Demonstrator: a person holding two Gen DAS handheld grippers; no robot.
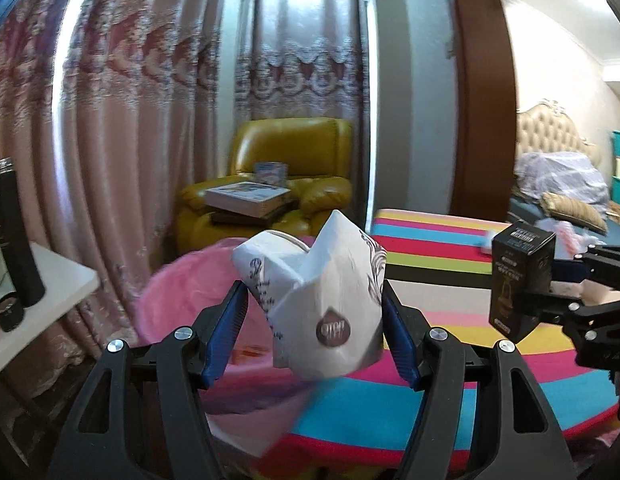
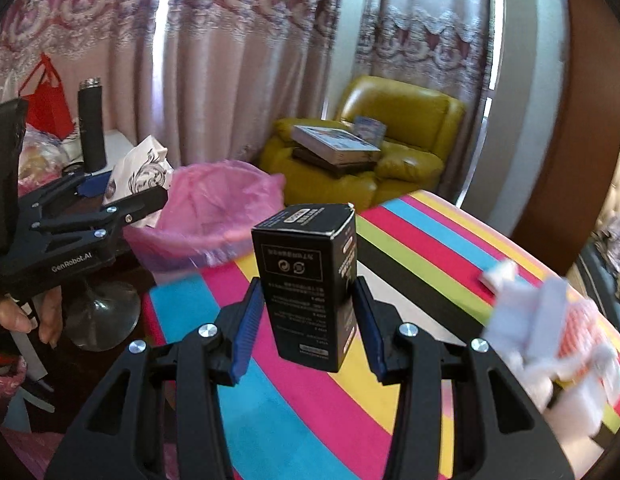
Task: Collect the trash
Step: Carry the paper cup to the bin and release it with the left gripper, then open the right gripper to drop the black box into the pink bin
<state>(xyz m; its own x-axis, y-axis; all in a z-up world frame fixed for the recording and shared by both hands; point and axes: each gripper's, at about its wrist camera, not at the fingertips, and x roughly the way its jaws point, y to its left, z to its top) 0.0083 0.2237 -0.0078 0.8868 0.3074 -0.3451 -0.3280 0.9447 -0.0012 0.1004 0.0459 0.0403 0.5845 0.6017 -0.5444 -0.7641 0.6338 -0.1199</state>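
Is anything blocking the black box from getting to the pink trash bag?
Nothing visible. The right gripper holds the black box above the striped table, and the pink-lined bin lies open just beyond the table's edge.

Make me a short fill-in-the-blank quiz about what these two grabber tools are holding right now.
The left gripper clamps a crumpled white ____ cup.
The right gripper holds a small cardboard box coloured ____.
The bin is lined with a ____ plastic bag.

Missing words: paper; black; pink
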